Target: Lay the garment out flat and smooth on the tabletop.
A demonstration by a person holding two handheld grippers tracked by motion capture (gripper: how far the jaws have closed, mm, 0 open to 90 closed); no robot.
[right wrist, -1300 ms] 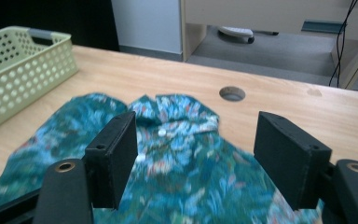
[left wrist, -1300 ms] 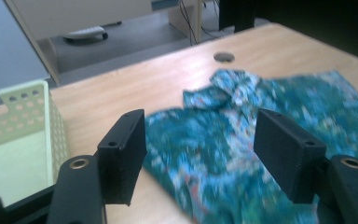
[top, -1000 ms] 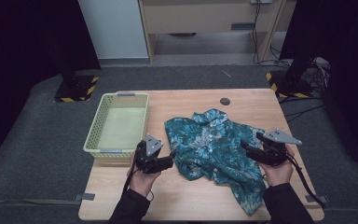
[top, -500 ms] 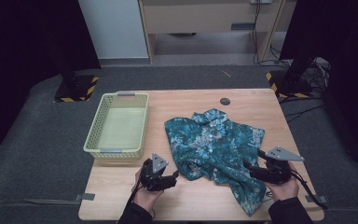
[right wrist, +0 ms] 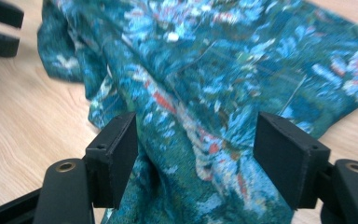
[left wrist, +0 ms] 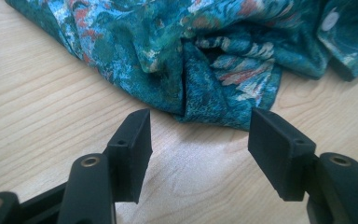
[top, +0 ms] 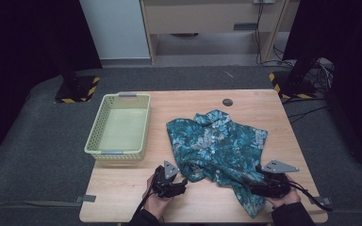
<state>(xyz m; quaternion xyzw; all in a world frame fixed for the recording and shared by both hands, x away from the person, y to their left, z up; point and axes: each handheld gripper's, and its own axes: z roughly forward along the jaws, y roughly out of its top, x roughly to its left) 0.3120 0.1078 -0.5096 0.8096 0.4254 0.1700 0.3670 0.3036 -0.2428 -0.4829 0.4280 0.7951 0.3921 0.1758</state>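
Observation:
A teal flower-print shirt (top: 217, 141) lies crumpled on the wooden table (top: 118, 193). My left gripper (top: 181, 182) sits low at the shirt's near left corner. In the left gripper view its jaws (left wrist: 198, 126) stand apart over bare wood, and they have just been closing. The folded hem (left wrist: 214, 107) lies just past the tips, with nothing between them. My right gripper (top: 252, 188) is at the near right tail of the shirt. Its jaws (right wrist: 196, 126) straddle the cloth (right wrist: 214, 60), and the pads stand clear of it on both sides.
A pale green plastic basket (top: 94, 136) stands at the table's left. A small dark round disc (top: 227, 101) lies near the far edge. The left gripper's jaws (right wrist: 0, 28) show at the top left of the right gripper view. Dark floor surrounds the table.
Both hands have come down and back toward the near edge of the table. The left gripper has left the shirt's left side for its near corner, and the right has reached the near tail.

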